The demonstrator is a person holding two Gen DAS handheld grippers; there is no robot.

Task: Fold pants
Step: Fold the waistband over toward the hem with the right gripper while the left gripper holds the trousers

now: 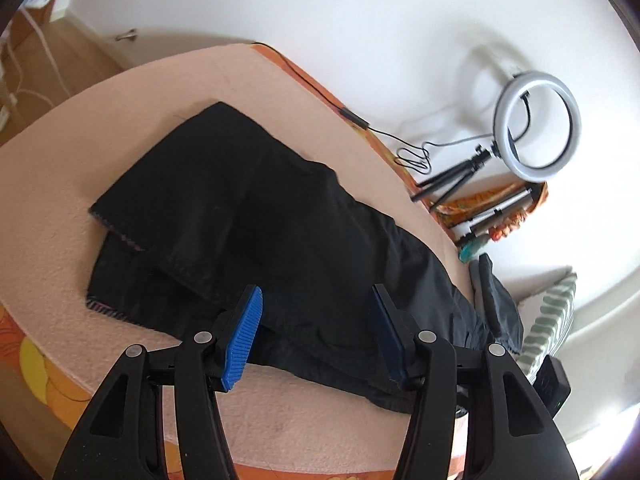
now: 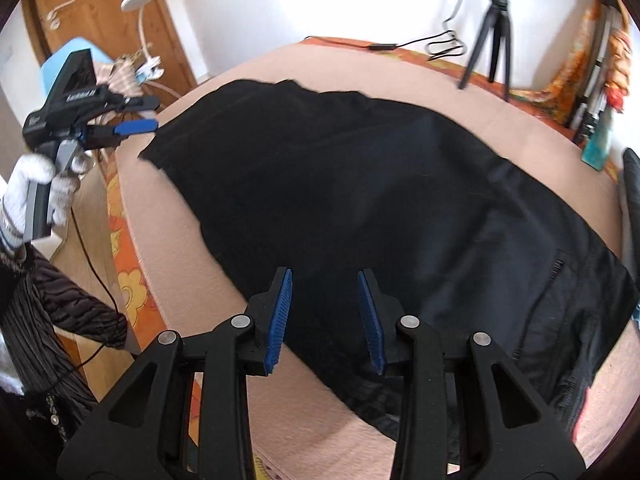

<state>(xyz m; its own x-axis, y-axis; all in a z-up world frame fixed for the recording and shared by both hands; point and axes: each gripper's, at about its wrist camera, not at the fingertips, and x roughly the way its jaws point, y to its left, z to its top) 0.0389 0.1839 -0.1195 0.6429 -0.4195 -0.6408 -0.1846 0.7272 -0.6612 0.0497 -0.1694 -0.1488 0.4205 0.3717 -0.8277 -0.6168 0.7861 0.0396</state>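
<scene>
The bed (image 1: pixel 60 152), covered in a peach blanket, carries black pants (image 1: pixel 240 220) laid flat across its middle, the legs doubled over one another with the hems toward the far left end in the left wrist view. A ring light (image 1: pixel 538 126) on a small tripod (image 2: pixel 494 28) stands at the bed's far edge by the white wall. The left gripper (image 1: pixel 316 300) hangs above the pants, jaws spread wide and holding nothing. The right gripper (image 2: pixel 325 280) hovers over the pants too, jaws apart and empty.
</scene>
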